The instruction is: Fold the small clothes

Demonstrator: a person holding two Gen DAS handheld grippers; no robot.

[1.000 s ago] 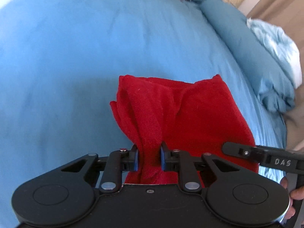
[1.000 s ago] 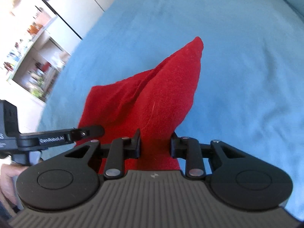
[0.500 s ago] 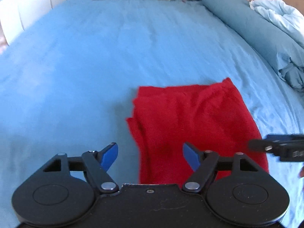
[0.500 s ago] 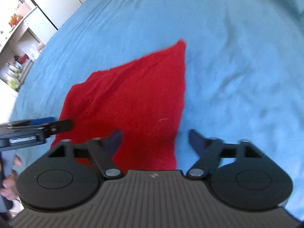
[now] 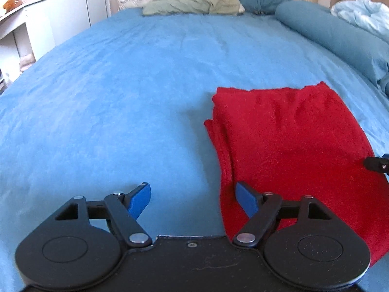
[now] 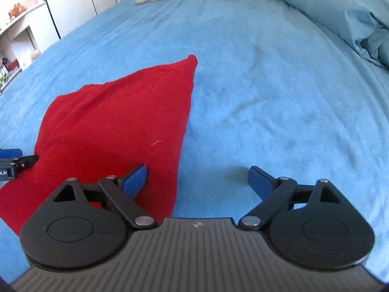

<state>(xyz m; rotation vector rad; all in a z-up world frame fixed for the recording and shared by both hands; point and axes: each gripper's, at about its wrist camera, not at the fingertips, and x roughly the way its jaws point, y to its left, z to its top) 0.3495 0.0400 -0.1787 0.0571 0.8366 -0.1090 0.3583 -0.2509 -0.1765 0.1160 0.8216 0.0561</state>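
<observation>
A red knit garment point(image 5: 289, 141) lies folded flat on the blue bedsheet point(image 5: 109, 102), its layered edge on the left side. My left gripper point(image 5: 193, 200) is open and empty, just above the sheet at the garment's near left edge. In the right wrist view the red garment point(image 6: 116, 133) lies to the left, and my right gripper point(image 6: 198, 181) is open and empty at its near right edge. The tip of the other gripper shows at the right edge of the left wrist view point(image 5: 378, 164) and at the left edge of the right wrist view point(image 6: 17, 161).
A rolled teal duvet point(image 5: 340, 34) runs along the bed's right side. Pillows and a green cloth point(image 5: 189, 4) lie at the head. White cupboards and shelves point(image 6: 29, 29) stand to the left of the bed.
Both grippers were shut on the raised red garment. They let it go, opened wide and drew back, and the garment now lies flat on the sheet.
</observation>
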